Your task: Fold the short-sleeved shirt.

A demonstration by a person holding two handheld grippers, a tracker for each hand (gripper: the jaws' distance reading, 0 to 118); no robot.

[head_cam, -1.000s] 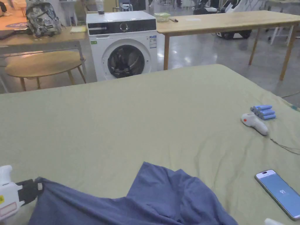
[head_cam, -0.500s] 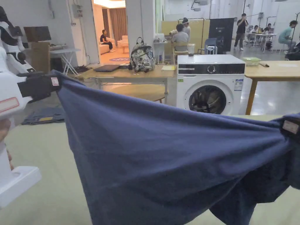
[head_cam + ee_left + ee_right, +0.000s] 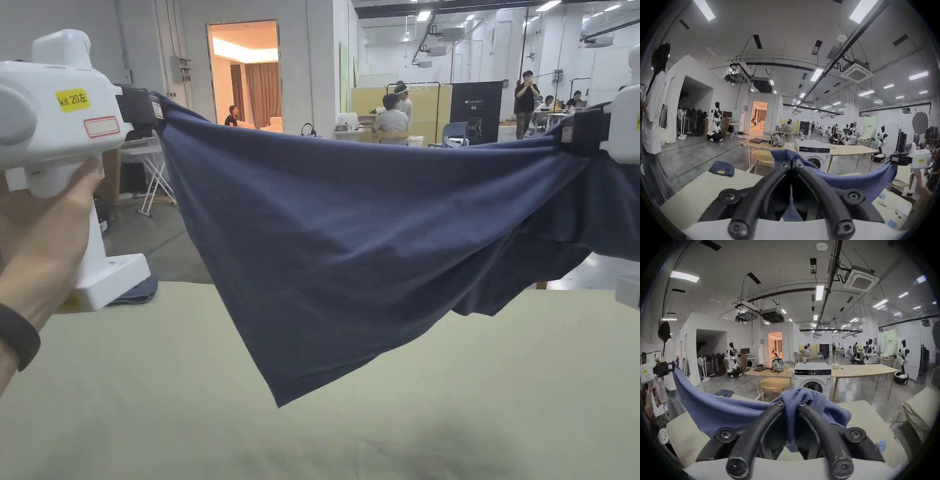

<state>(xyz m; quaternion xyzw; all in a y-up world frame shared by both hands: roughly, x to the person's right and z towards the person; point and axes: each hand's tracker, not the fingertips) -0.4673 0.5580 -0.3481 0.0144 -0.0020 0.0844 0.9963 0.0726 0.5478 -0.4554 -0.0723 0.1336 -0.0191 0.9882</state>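
Open green table (image 3: 156, 387) beneath shirt (image 3: 350, 237)

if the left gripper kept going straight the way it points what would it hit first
Probably nothing close. The left gripper, shut on the shirt, points over the green table towards the round wooden table and washing machine beyond. Depth is unclear.

a yellow sticker (image 3: 72, 100) with short dark print sits on the near left, on the white body of the left gripper (image 3: 156, 115); below it is a red-outlined label (image 3: 102, 127), blank as far as can be told. the far black board (image 3: 476, 106) carries a small white mark, too small to read.
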